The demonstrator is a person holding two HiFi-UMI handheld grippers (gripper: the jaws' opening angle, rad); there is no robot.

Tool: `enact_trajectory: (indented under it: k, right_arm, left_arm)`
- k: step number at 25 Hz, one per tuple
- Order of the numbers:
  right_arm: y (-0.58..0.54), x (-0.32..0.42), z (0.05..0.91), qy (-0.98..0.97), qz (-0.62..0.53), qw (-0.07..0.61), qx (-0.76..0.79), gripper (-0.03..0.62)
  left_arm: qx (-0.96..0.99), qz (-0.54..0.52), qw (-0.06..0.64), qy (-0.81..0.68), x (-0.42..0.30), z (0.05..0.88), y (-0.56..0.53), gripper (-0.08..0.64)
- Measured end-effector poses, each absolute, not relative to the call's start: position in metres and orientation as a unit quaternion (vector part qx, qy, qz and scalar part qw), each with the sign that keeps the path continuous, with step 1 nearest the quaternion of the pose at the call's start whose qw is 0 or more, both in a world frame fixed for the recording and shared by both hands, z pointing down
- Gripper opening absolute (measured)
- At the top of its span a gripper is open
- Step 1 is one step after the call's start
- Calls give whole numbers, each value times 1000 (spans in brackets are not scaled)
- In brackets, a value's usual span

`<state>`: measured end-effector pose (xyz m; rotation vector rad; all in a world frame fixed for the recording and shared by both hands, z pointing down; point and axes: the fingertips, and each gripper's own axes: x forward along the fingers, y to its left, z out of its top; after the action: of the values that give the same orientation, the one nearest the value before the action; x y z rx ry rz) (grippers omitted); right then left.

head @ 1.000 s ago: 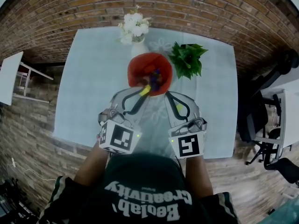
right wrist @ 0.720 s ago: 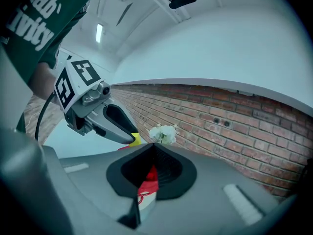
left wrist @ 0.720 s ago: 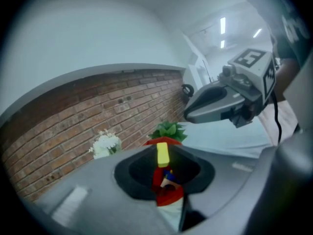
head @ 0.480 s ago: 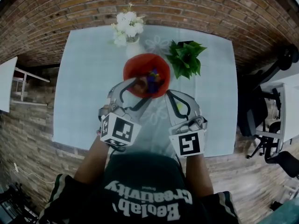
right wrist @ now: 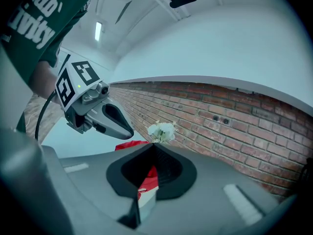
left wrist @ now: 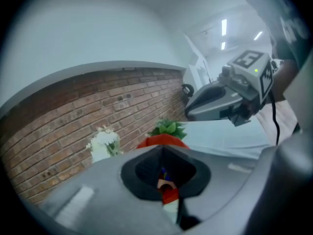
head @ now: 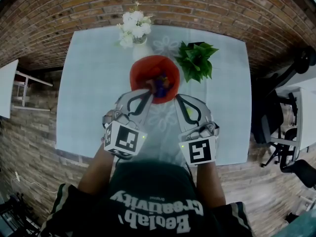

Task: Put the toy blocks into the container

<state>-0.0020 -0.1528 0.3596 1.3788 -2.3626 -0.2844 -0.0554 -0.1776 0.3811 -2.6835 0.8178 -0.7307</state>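
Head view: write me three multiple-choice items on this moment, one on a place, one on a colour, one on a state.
1. In the head view, where does the green plant stand from the red container?
A. left of it
B. right of it
C. nearer the person

2. The flowers are:
A. white
B. yellow
C. purple

3. The red container is:
A. upside down
B. upright, nothing in it
C. upright, with blocks in it

Answers: 1 B, the leaves show at the container's right side. 2 A, the blooms beyond the container are white. 3 C, coloured pieces show inside its open rim.
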Motion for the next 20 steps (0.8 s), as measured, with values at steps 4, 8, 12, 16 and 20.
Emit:
enact_trajectory:
  k: [4, 8, 12, 16, 20]
  right_arm:
    - [-147, 6, 363, -840, -96, 196, 497, 8]
    - [-137, 27, 367, -831, -89, 196, 512, 6]
    - [-123, 58, 371, -818, -79, 197, 534, 7]
    - [-109, 88, 371, -805, -72, 189, 557, 6]
    - [-97, 111, 374, -797, -57, 179, 574, 6]
  left_arm:
    - [-923, -252, 122, 263, -44, 383, -170, 3]
    - [-930, -257, 121, 234, -19, 390, -157, 3]
    - [-935, -262, 129, 199, 16, 397, -140, 3]
    - [-940, -265, 138, 167, 49, 400, -124, 3]
    - [-942, -266, 142, 149, 70, 402, -111, 3]
